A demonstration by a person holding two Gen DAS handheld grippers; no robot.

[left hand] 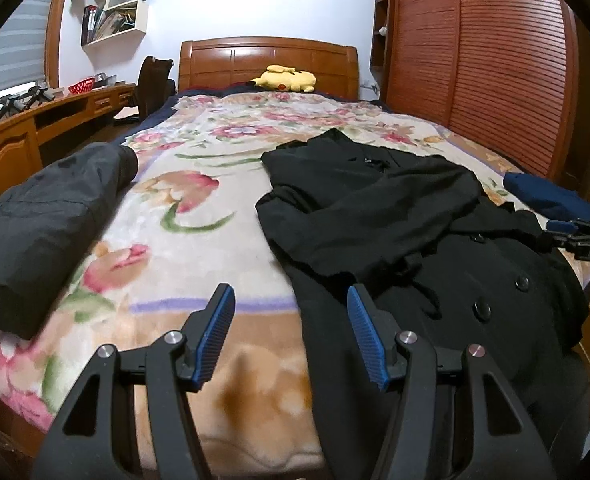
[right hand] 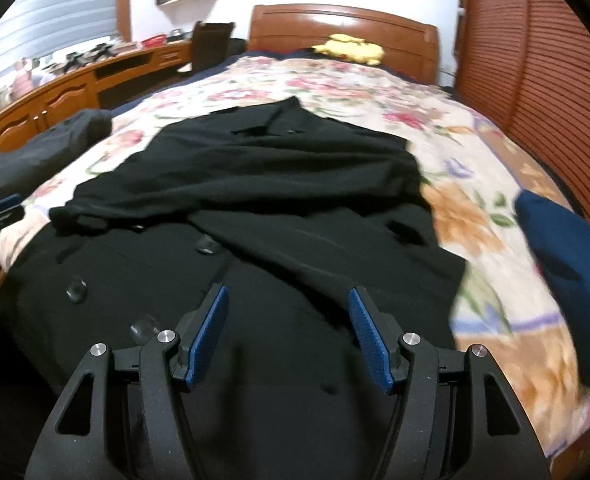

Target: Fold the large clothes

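Note:
A large black buttoned coat [left hand: 395,216] lies on the floral bedspread [left hand: 199,208], its sleeves folded across the front and its lower part hanging over the bed's near edge. It fills the middle of the right wrist view [right hand: 263,208]. My left gripper [left hand: 291,308] is open and empty, hovering above the coat's left edge near the foot of the bed. My right gripper [right hand: 289,306] is open and empty, above the coat's lower front. The right gripper also shows at the right edge of the left wrist view [left hand: 575,232].
A dark grey folded garment [left hand: 43,216] lies at the bed's left edge. A navy folded garment [right hand: 567,272] lies at the right edge. A yellow plush toy [left hand: 287,78] sits by the wooden headboard. A wooden desk [left hand: 23,132] stands left, a slatted wardrobe [left hand: 487,64] right.

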